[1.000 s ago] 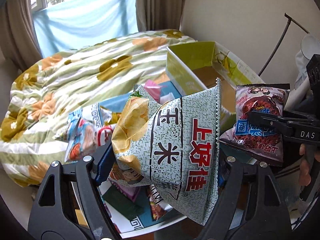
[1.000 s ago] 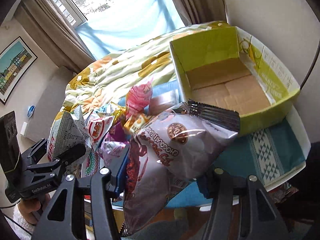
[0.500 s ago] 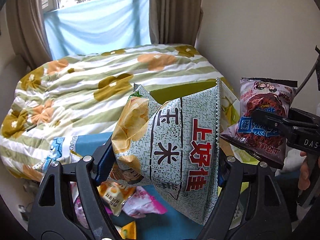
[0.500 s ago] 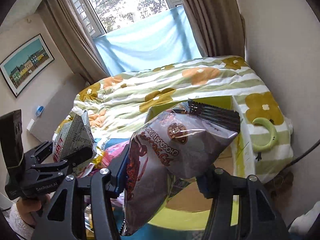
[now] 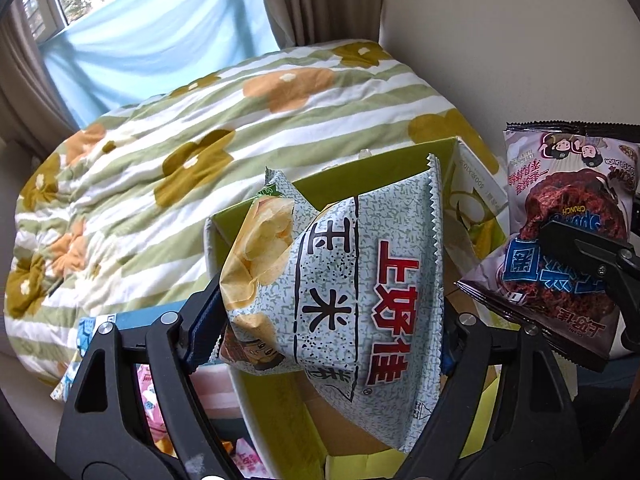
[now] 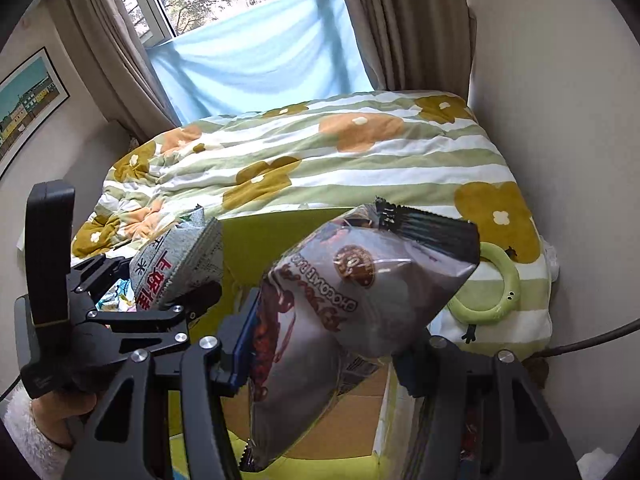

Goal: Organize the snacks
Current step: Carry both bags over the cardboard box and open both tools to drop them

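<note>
crinkly speckled bag (image 5: 340, 280), glossy pouch (image 6: 340, 300), cardboard box (image 5: 256, 408)

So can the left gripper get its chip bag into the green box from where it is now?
Probably yes. The left gripper, jaws opening around the grey-green chip bag, hangs over the green cardboard box, whose open top and bare floor lie below. The right gripper's chocolate snack bag sits off to the side.

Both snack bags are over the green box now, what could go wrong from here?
The left hand-held gripper is opening on the grey corn chip bag, which hangs above the green box's near wall; it may land on the rim or fall outside. The chocolate snack bag in the right hand-held gripper hangs close by, and the two could collide.
</note>
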Tool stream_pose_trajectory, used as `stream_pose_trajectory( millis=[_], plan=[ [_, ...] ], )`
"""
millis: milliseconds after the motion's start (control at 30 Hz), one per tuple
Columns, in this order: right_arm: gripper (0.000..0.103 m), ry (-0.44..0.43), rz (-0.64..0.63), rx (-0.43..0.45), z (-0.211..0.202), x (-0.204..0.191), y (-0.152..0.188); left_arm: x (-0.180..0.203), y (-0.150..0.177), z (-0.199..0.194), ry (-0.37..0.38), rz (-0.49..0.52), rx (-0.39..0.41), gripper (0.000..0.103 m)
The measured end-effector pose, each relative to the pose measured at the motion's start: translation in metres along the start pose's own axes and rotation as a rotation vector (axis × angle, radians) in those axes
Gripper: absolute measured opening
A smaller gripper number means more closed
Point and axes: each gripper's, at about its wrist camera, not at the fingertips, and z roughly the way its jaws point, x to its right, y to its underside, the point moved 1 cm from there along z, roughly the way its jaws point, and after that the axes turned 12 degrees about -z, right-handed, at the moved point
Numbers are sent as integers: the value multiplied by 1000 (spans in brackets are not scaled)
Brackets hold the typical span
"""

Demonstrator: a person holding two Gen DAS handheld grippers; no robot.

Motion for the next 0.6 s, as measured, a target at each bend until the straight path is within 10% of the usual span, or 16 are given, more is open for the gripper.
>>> stream_pose_trajectory(
  millis=[100,600],
  plan=[
    [53,26,4,-26,9,9,3,4,-3,14,-27,31,0,103],
    [53,-9,18,-60,22,15,-1,-33,8,10,-23,22,-22,103]
  ],
)
